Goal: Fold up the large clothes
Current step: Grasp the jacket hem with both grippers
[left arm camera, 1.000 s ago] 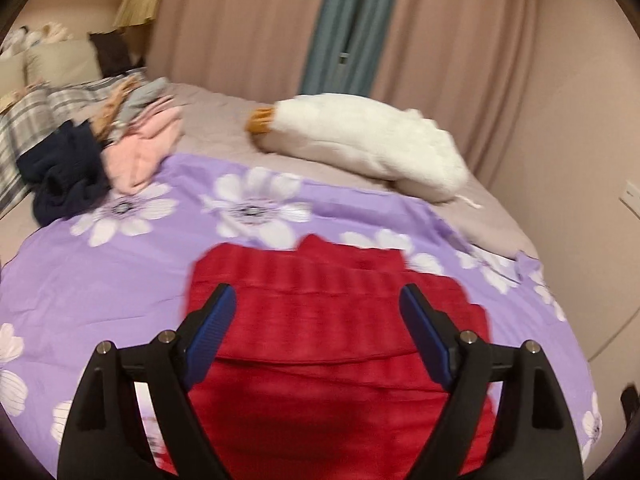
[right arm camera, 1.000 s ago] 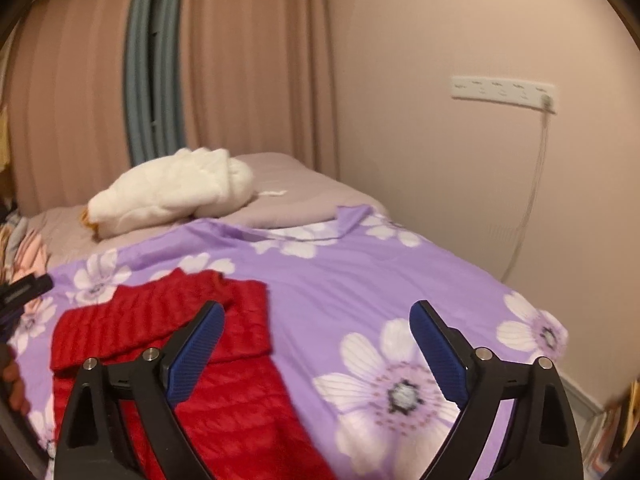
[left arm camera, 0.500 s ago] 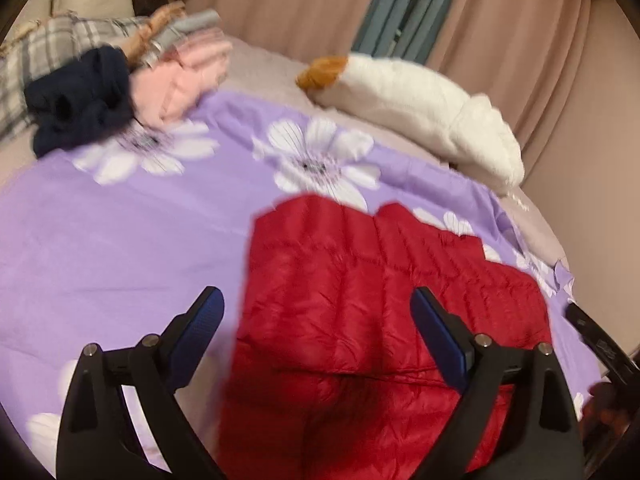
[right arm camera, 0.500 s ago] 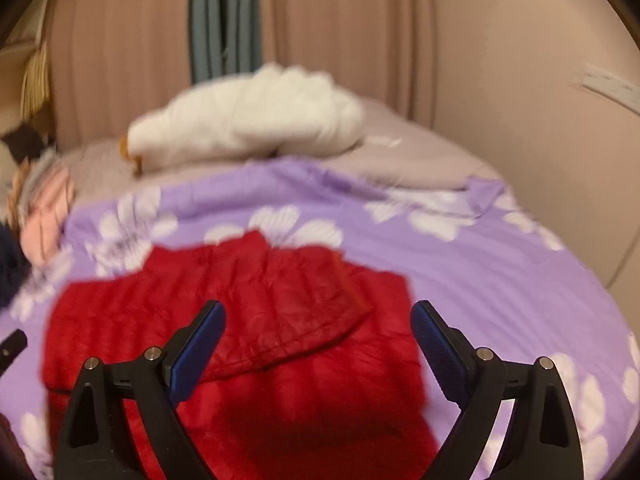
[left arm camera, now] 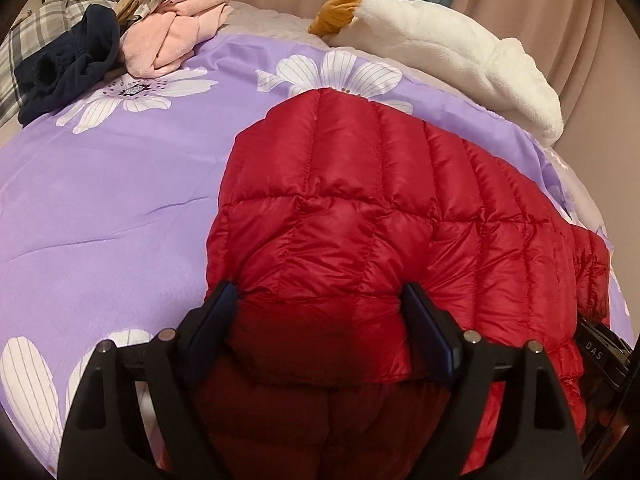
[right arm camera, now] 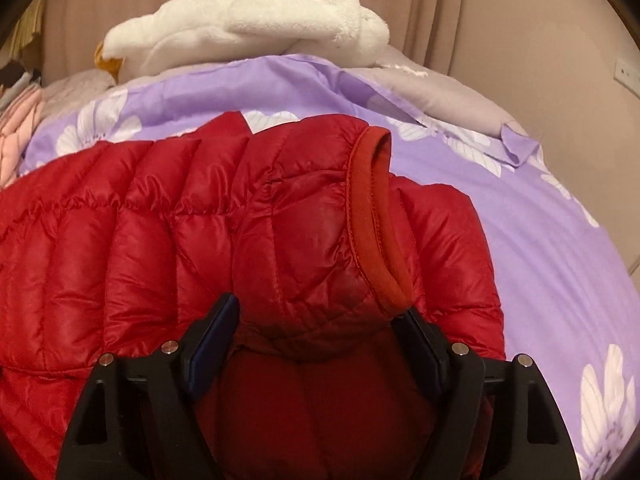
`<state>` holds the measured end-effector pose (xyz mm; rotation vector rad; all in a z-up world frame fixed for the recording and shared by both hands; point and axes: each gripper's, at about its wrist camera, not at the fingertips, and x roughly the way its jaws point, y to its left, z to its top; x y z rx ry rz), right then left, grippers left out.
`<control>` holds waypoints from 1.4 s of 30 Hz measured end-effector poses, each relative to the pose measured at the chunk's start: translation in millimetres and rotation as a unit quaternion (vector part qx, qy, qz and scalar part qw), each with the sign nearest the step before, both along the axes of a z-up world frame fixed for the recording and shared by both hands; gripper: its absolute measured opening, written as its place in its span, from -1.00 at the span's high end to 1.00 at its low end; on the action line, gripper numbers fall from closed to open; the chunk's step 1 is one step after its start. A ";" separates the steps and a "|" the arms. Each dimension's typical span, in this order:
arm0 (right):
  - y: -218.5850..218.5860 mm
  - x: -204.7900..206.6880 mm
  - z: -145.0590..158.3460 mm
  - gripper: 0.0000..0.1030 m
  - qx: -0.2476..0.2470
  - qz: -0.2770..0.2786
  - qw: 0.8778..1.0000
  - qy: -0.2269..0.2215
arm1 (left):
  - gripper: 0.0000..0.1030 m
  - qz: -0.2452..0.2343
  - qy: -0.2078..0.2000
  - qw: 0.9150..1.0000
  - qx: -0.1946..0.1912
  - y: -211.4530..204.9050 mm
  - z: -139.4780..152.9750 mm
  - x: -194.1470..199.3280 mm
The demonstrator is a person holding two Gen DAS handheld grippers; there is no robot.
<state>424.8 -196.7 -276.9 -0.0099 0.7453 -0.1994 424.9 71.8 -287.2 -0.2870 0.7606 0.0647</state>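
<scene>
You have both grippers, left (left arm camera: 320, 312) and right (right arm camera: 316, 320), wide around the jacket (left arm camera: 380, 208) on the bed (left arm camera: 120, 200), right fingers just closing, nothing pinched; grab the whole edge, lift evenly.

Both wrist cameras look steeply down, close over the red jacket (left arm camera: 360, 208), sharing the purple quilt (right arm camera: 540, 248)

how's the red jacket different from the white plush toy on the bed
The red jacket is shiny and quilted; the white plush toy is fleecy with an orange end. The jacket lies near, between both grippers' fingers; the toy lies at the far side, untouched. Both rest on the bed.
</scene>
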 end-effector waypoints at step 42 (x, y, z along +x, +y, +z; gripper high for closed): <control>-90.0 -138.4 35.2 -0.83 0.091 -0.003 0.996 0.017 | -0.68 0.030 0.035 0.994 -0.100 78.2 24.4 -152.3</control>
